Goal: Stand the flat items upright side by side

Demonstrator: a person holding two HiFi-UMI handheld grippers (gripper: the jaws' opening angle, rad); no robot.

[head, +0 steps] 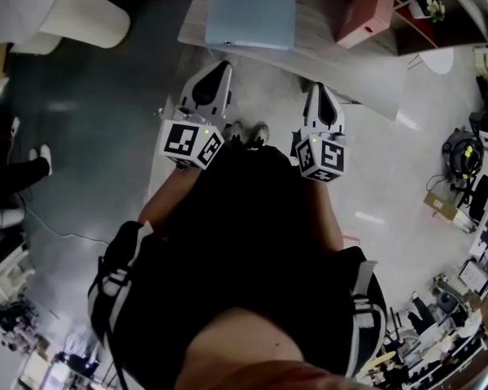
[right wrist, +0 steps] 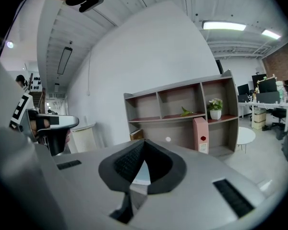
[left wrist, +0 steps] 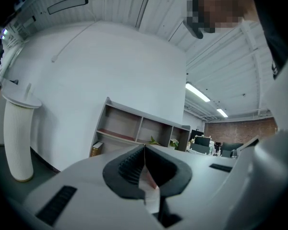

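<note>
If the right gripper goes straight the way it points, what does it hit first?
Probably the light blue flat item on the table: it shows through the gap below the closed tips of the right gripper, which tilts slightly down. Depth is unclear; if it clears that, the shelf unit comes next.

Closed left tongs (left wrist: pixel 145 148) before an open shelf (left wrist: pixel 129 127), ribbed white column (left wrist: pixel 18 138) at left.

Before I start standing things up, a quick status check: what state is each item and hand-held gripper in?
Left hand-held gripper: shut, empty.
Right hand-held gripper: shut, empty.
Light blue flat item: lying flat on the table.
Pink file box: standing upright.
</note>
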